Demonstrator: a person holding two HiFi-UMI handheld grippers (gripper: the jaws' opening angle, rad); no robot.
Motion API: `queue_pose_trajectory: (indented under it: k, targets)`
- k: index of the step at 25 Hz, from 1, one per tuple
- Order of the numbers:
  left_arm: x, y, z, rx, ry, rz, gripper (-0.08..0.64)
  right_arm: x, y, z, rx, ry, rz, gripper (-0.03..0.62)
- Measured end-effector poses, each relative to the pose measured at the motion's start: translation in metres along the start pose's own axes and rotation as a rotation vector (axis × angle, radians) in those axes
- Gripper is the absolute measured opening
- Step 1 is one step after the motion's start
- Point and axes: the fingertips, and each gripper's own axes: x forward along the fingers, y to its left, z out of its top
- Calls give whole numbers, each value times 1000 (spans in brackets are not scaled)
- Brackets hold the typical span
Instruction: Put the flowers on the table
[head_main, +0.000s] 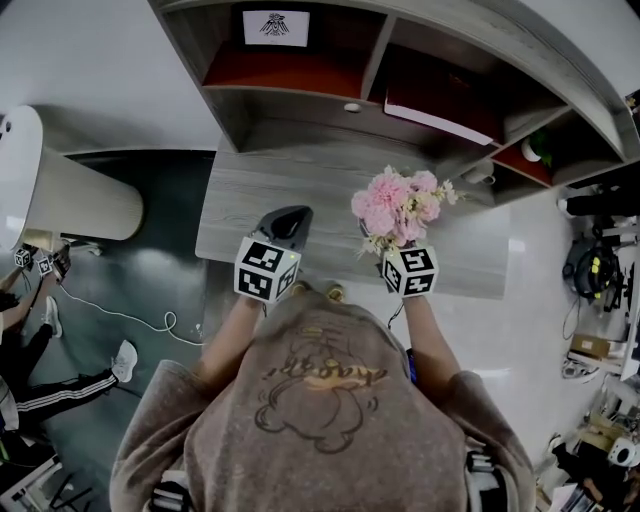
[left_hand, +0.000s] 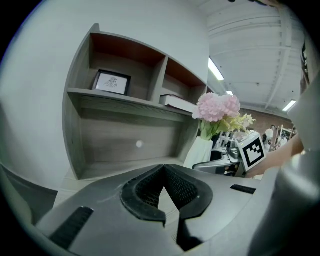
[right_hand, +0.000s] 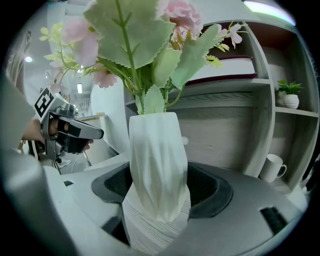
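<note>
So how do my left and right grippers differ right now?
The right gripper is clamped on the white vase of pink flowers; the left gripper holds nothing. The left's jaws meet at their tips; the right's are kept apart by the vase. Both are over the grey table.

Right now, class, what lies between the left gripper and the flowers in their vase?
Only bare table: the head view shows plain grey wood between the left gripper and the flowers in their white vase, with nothing standing on that stretch.
</note>
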Motion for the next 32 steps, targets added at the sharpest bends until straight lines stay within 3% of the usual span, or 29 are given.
queue_pose_trajectory:
  k: [13,32]
  targets:
    - [2,16,-7,-22,28,33,11,31,-12,-30,-8,24,-1,334]
    - [-3,23,-10,-40,37,53,11,39,-8,-37,11,-5,-4,339]
